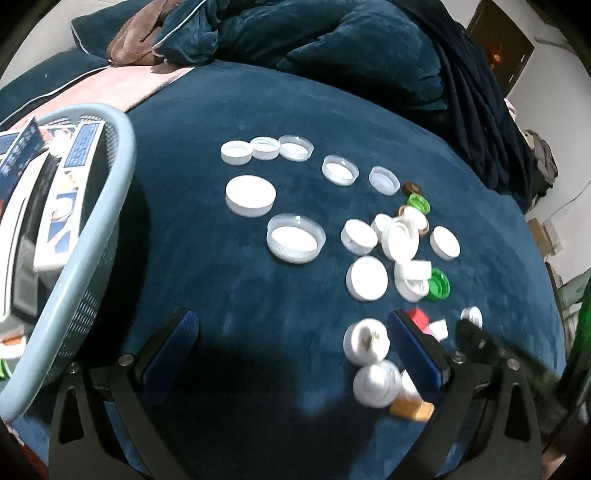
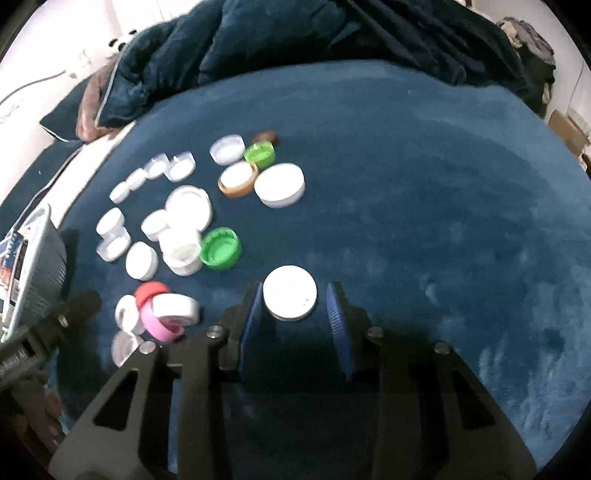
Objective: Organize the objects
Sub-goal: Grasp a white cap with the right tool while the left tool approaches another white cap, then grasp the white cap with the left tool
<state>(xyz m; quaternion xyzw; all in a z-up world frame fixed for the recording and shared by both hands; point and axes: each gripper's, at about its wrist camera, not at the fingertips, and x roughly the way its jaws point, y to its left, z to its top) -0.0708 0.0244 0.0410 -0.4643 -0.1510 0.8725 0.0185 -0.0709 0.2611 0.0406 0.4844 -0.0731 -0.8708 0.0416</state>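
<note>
Many bottle caps lie on a dark blue blanket (image 1: 229, 295). In the left wrist view, several white caps form a row at the back (image 1: 266, 148), with a large white lid (image 1: 251, 195) and a clear lid (image 1: 295, 238) nearer. My left gripper (image 1: 291, 332) is open and empty above bare blanket; white caps (image 1: 366, 343) lie by its right finger. In the right wrist view, my right gripper (image 2: 295, 299) is open, with a white cap (image 2: 290, 297) lying between its fingers, touching neither. Green caps (image 2: 220, 247), a pink cap (image 2: 162, 325) and a red cap (image 2: 149, 291) lie to the left.
A light blue mesh basket (image 1: 92, 236) holding boxes stands at the left, and shows in the right wrist view (image 2: 37, 280). Crumpled blue bedding (image 1: 314, 33) is piled at the back. The right side of the blanket (image 2: 443, 221) is bare. The right gripper's arm (image 1: 491, 347) shows at lower right.
</note>
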